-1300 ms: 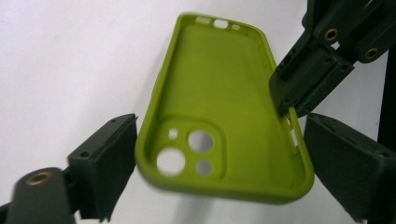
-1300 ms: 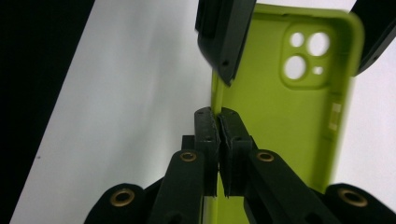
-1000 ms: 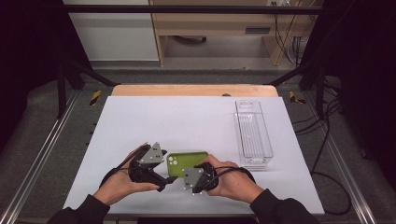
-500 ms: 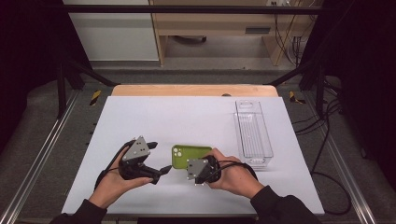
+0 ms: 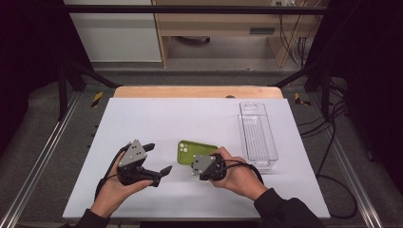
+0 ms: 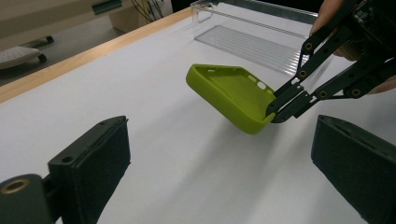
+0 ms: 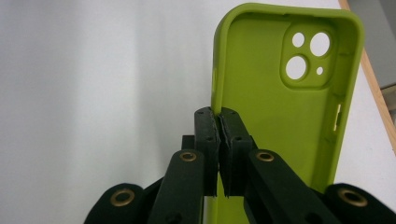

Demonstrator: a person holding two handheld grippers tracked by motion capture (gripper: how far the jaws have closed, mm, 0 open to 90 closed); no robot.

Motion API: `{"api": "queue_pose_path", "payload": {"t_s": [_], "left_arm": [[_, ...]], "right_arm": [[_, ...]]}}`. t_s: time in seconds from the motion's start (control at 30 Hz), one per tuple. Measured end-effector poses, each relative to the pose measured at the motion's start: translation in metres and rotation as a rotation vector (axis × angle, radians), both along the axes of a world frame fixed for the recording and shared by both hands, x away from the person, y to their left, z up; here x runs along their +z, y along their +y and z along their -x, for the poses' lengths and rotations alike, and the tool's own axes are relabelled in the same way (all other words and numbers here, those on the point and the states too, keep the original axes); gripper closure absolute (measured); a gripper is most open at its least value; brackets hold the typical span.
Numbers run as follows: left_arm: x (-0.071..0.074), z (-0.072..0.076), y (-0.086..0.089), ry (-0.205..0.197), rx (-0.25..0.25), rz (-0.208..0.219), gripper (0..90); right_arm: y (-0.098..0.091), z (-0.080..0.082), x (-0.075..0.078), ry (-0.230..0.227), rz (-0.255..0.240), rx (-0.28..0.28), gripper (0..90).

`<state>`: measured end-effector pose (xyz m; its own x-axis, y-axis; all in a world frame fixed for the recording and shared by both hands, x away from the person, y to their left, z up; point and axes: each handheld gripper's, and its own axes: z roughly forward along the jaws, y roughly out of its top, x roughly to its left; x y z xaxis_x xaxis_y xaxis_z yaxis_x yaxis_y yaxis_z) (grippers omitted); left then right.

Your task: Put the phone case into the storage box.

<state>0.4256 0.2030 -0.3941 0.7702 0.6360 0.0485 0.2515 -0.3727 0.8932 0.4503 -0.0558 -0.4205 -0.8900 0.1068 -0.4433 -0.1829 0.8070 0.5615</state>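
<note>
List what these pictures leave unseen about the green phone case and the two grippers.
- Phone case: its near end runs off the bottom edge of the right gripper view, behind the right gripper.
- Case's outer back: faces away in the left gripper view.
- Left gripper: its pads' faces are too small in the high view.
- Clear tray: far end cut off in the left gripper view.

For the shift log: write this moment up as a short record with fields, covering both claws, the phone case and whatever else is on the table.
right claw: shut on the side wall of the green phone case
phone case: lifted off the table at the gripped end, tilted, open side up, camera cut-outs at the far end
left claw: open, holds nothing, apart from the case
clear plastic tray: on the table's right side, nothing visible in it
table: white top
</note>
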Motion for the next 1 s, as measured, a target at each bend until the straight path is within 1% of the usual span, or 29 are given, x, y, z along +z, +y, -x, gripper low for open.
{"api": "queue_pose_path", "payload": {"t_s": [0.07, 0.13, 0.33, 0.43, 0.57, 0.67, 0.73, 0.9, 1.0], "left_arm": [[-0.001, 0.001, 0.001, -0.002, 0.011, 0.007, 3.8], [-0.003, 0.001, 0.002, 0.002, 0.025, 0.018, 3.7], [-0.009, 0.003, 0.006, -0.003, 0.059, 0.03, 3.4], [-0.012, 0.004, 0.007, -0.014, 0.077, 0.033, 3.4], [-0.016, 0.005, 0.009, -0.025, 0.109, 0.059, 3.4], [-0.019, 0.005, 0.01, -0.033, 0.132, 0.072, 3.3], [-0.021, 0.005, 0.011, -0.041, 0.145, 0.072, 3.3], [-0.026, 0.006, 0.013, -0.057, 0.178, 0.1, 3.3], [-0.029, 0.006, 0.014, -0.072, 0.194, 0.108, 3.3]], "right_arm": [[-0.001, -0.002, 0.0, -0.001, -0.008, -0.004, 87.3], [-0.001, -0.003, 0.0, 0.004, -0.018, -0.02, 87.3], [-0.004, -0.007, 0.002, 0.001, -0.047, -0.047, 87.3], [-0.005, -0.009, 0.002, 0.005, -0.064, -0.065, 87.3], [-0.006, -0.012, 0.003, 0.006, -0.084, -0.081, 87.3], [-0.006, -0.014, 0.003, 0.006, -0.094, -0.089, 87.3], [-0.006, -0.015, 0.002, 0.007, -0.101, -0.094, 87.3], [-0.006, -0.017, 0.002, 0.013, -0.12, -0.109, 87.3], [-0.007, -0.019, 0.003, 0.012, -0.131, -0.118, 87.3]]}}
